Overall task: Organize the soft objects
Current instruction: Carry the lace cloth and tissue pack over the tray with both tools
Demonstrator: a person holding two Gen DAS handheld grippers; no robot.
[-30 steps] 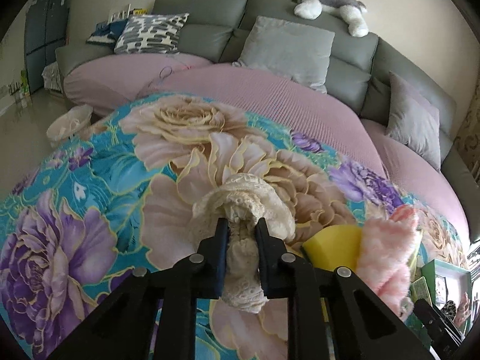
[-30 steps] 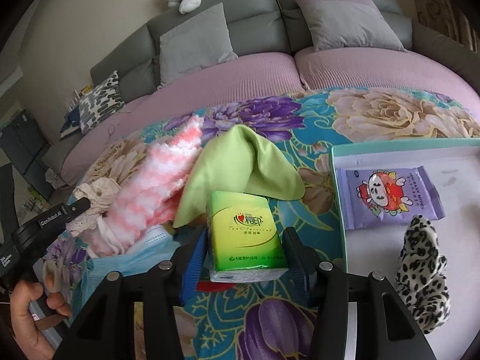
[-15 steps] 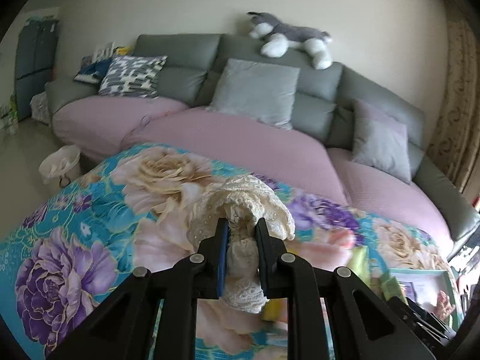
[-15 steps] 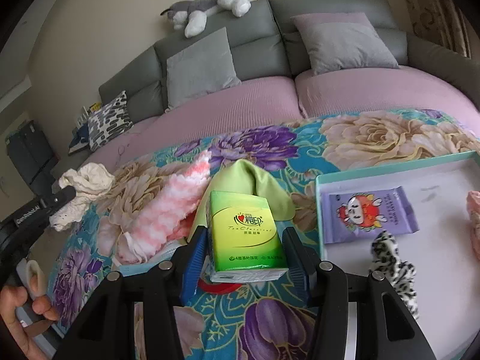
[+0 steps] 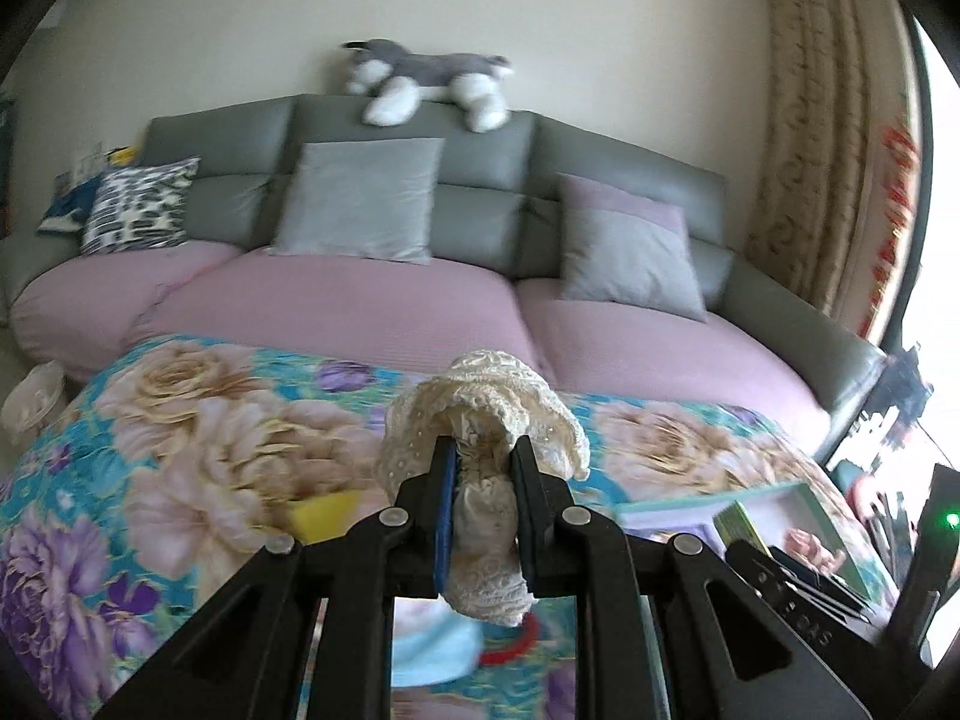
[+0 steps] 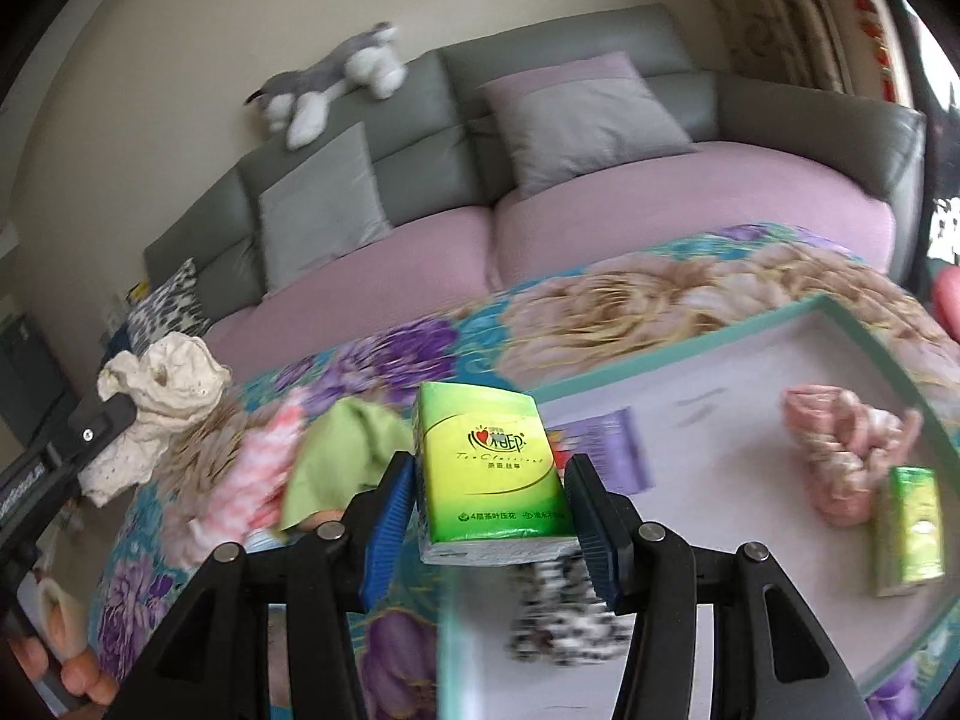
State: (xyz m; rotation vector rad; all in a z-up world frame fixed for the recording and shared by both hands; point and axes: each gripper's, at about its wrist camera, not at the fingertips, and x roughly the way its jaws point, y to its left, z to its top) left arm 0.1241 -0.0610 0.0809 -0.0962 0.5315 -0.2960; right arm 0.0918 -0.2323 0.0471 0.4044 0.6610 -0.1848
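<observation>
My left gripper (image 5: pixel 483 462) is shut on a cream lace cloth (image 5: pixel 486 402) and holds it in the air above the floral table cover; the cloth also shows at the left of the right wrist view (image 6: pixel 162 384). My right gripper (image 6: pixel 489 486) is shut on a green tissue pack (image 6: pixel 489 468), held over the near left edge of a white tray with a teal rim (image 6: pixel 690 354). In the tray lie a purple wipes pack (image 6: pixel 606 450), a pink fuzzy cloth (image 6: pixel 846 456), a second green tissue pack (image 6: pixel 909 528) and a leopard-print cloth (image 6: pixel 564 618).
On the floral cover (image 5: pixel 180 420) left of the tray lie a pink-white fluffy cloth (image 6: pixel 258 468), a green cloth (image 6: pixel 342 450) and a light blue item (image 5: pixel 432 654). A grey and pink sofa (image 5: pixel 360 300) with cushions and a plush dog (image 5: pixel 420 78) stands behind.
Both grippers have risen and swung to the right toward the tray, each still holding its item. The tissue pack now hangs over the tray's edge; more of the tray's contents show.
</observation>
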